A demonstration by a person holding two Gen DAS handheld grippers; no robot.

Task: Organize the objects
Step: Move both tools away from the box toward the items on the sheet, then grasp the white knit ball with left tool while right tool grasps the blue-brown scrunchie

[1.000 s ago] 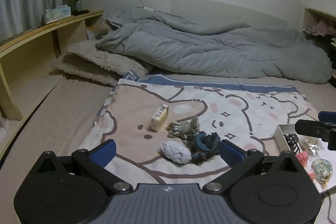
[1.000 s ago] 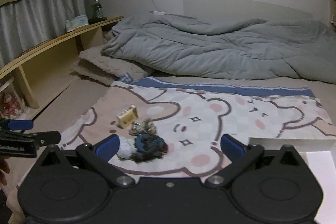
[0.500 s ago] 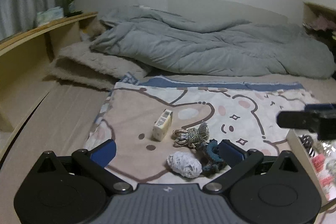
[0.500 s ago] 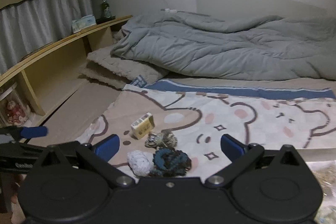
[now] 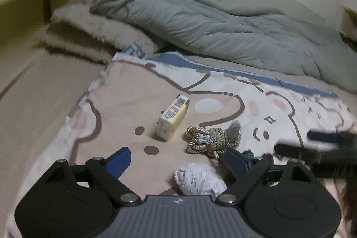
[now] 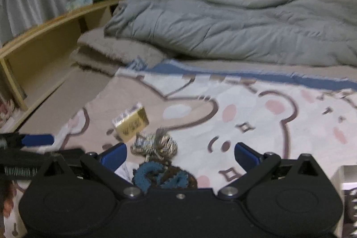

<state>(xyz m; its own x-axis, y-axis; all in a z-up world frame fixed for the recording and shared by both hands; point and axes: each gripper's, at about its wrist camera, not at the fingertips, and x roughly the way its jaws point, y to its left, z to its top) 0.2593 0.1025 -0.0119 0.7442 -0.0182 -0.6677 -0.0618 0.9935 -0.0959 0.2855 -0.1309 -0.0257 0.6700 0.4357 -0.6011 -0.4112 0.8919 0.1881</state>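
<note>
The left gripper [image 5: 177, 158] hangs over a bear-print blanket [image 5: 125, 104], its blue fingers [image 5: 118, 158] apart and closing, nothing pressed between them. A white puff [image 5: 198, 177] lies between the fingertips, near the right one. Just beyond them sit a rope knot [image 5: 212, 141] and, further left, a small box [image 5: 173, 117], tilted on its side.

The right gripper [image 6: 179, 154] has its fingers [image 6: 112, 154] spread wide and empty. A blue scrunchie [image 6: 160, 177] lies between them, close to the left one; the knot [image 6: 154, 145] and box [image 6: 131, 123] lie just ahead. A grey duvet [image 6: 223, 26] is heaped far beyond.
</note>
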